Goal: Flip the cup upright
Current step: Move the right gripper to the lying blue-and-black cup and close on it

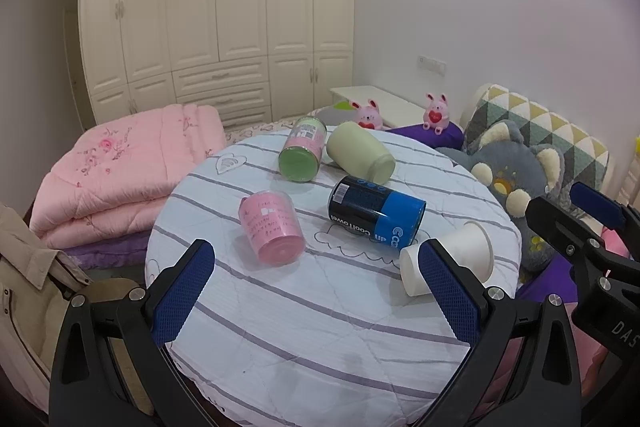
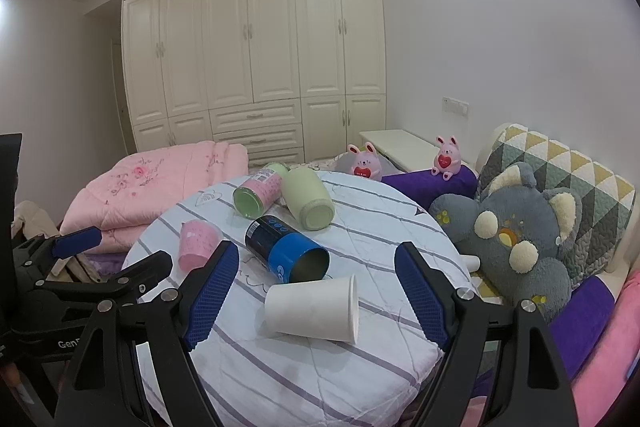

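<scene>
Left wrist: tongs' pad (image 1: 448,291) hides white cup (image 1: 464,251) partly.

Five tipped containers: one white paper cup (image 2: 312,309), four cans; two pink bunnies, one grey plush.

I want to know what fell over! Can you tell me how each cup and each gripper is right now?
White cup: on its side.
Blue can: on its side.
Pink cup: on its side.
Green can: on its side.
Pale green cup: on its side.
Left gripper: open.
Right gripper: open.
</scene>
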A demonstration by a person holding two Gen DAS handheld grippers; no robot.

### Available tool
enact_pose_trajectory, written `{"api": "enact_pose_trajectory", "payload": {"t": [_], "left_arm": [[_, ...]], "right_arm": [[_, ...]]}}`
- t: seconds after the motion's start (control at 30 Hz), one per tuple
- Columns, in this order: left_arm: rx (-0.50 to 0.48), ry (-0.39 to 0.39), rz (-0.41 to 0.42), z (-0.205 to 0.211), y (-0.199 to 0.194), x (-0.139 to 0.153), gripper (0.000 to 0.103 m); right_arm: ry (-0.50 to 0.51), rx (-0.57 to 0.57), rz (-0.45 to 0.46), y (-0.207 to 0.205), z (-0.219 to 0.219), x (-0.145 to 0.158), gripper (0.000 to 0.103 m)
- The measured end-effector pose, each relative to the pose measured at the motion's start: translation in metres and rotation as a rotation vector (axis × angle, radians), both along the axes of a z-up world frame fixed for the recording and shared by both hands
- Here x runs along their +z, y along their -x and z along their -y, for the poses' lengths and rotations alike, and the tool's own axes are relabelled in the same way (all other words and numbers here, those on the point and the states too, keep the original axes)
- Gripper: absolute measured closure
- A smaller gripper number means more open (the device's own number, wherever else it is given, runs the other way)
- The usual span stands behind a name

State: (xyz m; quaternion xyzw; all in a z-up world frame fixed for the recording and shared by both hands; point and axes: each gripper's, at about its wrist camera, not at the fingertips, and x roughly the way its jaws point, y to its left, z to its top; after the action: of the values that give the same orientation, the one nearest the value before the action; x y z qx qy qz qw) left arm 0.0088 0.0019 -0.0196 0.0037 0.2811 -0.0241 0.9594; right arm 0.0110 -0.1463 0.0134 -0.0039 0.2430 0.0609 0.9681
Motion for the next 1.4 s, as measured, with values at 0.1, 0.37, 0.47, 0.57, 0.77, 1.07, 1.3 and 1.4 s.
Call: {"api": "enact_pose_trajectory", "payload": {"t": [0.1, 0.37, 0.47, 0.57, 0.77, 1.07, 1.3, 1.4], "left_arm": [[-0.001, -0.004, -0.006, 0.000, -0.001, -0.002, 0.000], [-0.011, -0.015, -0.021, 0.003, -0.005, -0.006, 0.000], [-0.048, -0.019, -0.048, 0.007, -0.011, -0.011, 0.000], [-0.111, -0.040, -0.089, 0.014, -0.018, -0.017, 0.000], [-0.164, -0.092, -0.141, 0.029, -0.031, -0.031, 0.000], [-0.151, -0.006, -0.203, 0.034, -0.058, -0.029, 0.000], [-0.114, -0.031, -0.228, 0.044, -0.088, -0.022, 0.000], [-0.096, -0.050, -0.226, 0.038, -0.095, -0.017, 0.000]], "right_arm": [[0.000, -0.003, -0.003, 0.001, 0.002, -0.001, 0.021], [-0.011, -0.016, -0.013, -0.002, 0.009, -0.005, 0.021], [-0.015, -0.023, -0.019, -0.003, 0.014, -0.007, 0.021], [-0.021, -0.029, -0.036, -0.007, 0.019, -0.012, 0.021], [-0.040, -0.045, -0.061, -0.017, 0.030, -0.020, 0.021], [-0.023, -0.024, -0.077, -0.039, 0.035, -0.023, 0.021], [-0.037, -0.017, -0.104, -0.065, 0.052, -0.021, 0.021], [-0.020, 0.006, -0.117, -0.077, 0.052, -0.021, 0.021]]}}
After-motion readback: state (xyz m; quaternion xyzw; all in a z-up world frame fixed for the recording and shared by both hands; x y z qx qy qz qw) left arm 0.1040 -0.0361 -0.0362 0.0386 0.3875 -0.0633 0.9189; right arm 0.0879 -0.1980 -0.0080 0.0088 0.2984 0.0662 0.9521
